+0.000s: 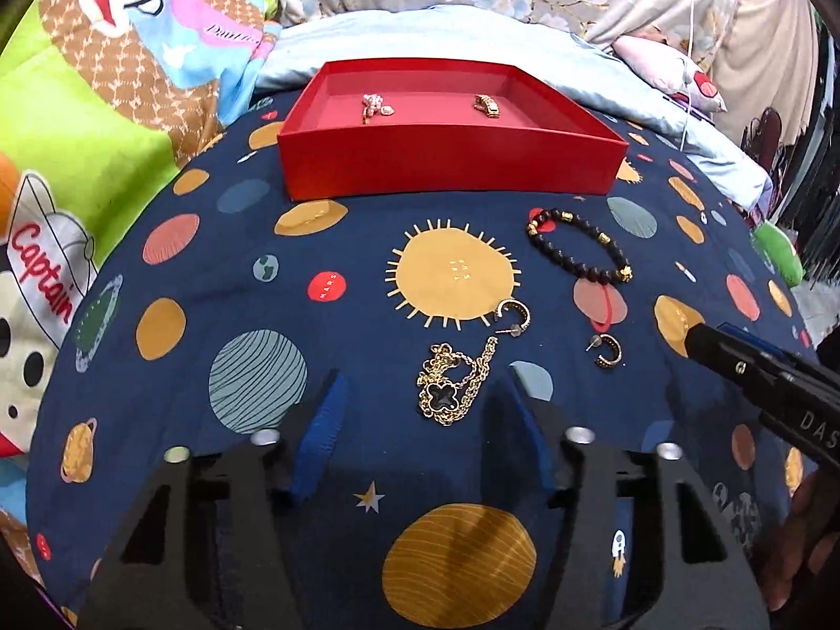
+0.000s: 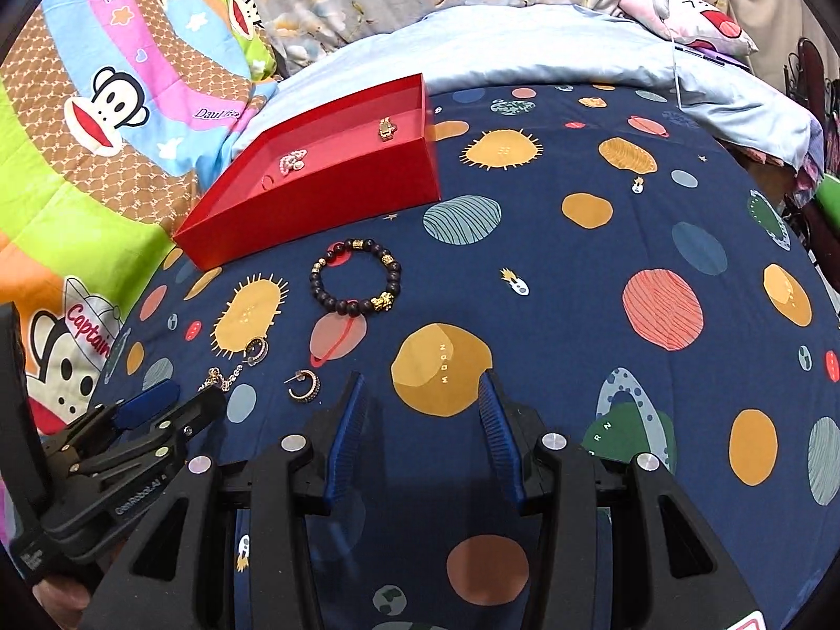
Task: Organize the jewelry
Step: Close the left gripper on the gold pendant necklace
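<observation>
**Two Grippers Poised Over Jewelry on a Planet-Print Bed**

A red tray point(image 1: 451, 168) sits on a dark blue bedspread point(image 1: 210, 273) printed with planets and suns, the landmark around which the jewelry lies. Inside the tray, against its far side, rest a pale pearl-like piece point(image 1: 375, 105) and a small gold piece point(image 1: 487, 105), set well apart.

In front of the tray, on the cloth, lies a bracelet point(image 1: 580, 247) of dark beads with gold accents. Nearer than that, further from the tray, lie two gold hoop earrings point(image 1: 514, 315) point(image 1: 609, 349), one on the edge of a printed sun, the other just beside a pink planet. Nearest of all is a gold chain necklace point(image 1: 454, 386) with a black clover pendant, bunched in a loose heap.

The left gripper point(image 1: 425, 394) hangs over this necklace, its blue-padded jaws apart on either side of the chain and not pressing on it. The right gripper point(image 2: 422, 404) hovers off to the side of the tray, beyond the earrings, its jaws also apart with only bare cloth between them.
</observation>
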### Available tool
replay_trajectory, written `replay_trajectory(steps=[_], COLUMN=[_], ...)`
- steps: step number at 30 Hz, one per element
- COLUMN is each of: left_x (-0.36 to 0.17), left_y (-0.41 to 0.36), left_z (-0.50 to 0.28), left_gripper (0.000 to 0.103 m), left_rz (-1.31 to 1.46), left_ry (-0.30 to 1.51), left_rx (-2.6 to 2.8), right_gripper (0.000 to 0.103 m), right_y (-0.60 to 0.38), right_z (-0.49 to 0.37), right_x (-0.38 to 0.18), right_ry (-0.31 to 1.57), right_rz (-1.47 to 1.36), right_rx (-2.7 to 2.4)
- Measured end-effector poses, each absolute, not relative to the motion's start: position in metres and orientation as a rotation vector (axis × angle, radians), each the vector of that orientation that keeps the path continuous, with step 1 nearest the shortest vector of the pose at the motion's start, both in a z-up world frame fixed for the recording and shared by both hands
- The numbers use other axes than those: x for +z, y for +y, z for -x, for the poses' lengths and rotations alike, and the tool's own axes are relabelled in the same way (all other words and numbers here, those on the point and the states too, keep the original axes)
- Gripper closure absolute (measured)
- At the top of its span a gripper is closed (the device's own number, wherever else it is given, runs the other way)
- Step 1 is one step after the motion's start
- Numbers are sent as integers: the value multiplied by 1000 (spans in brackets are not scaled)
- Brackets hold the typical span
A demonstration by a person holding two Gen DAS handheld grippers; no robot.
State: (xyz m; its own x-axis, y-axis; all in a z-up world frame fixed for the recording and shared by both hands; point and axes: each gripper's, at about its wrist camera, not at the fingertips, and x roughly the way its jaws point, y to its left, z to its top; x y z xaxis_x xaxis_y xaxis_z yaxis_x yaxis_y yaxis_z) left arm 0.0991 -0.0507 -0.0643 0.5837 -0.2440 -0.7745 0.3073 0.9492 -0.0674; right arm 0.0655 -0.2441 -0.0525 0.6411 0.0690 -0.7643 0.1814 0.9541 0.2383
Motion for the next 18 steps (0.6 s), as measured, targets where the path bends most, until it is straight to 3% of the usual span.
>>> replay_trajectory(steps=[1,6,18], left_x=[-64,-64,-41], left_y=[-51,-51,-34], left_z=[-99,-101,-105], left_gripper=[56,92,93], left_rz=[-82,-86,2], left_ry=[887,883,861], left_rx=[-323,-334,-353], right_gripper=[59,59,59], right_y=[-244,-242,-236], right_z=[-66,-70,-100], right_x=[-54,-55,-51], right_ry=[879,889,879], right_rz=[-308,-313,-269], right_rx=[-64,-60,-23])
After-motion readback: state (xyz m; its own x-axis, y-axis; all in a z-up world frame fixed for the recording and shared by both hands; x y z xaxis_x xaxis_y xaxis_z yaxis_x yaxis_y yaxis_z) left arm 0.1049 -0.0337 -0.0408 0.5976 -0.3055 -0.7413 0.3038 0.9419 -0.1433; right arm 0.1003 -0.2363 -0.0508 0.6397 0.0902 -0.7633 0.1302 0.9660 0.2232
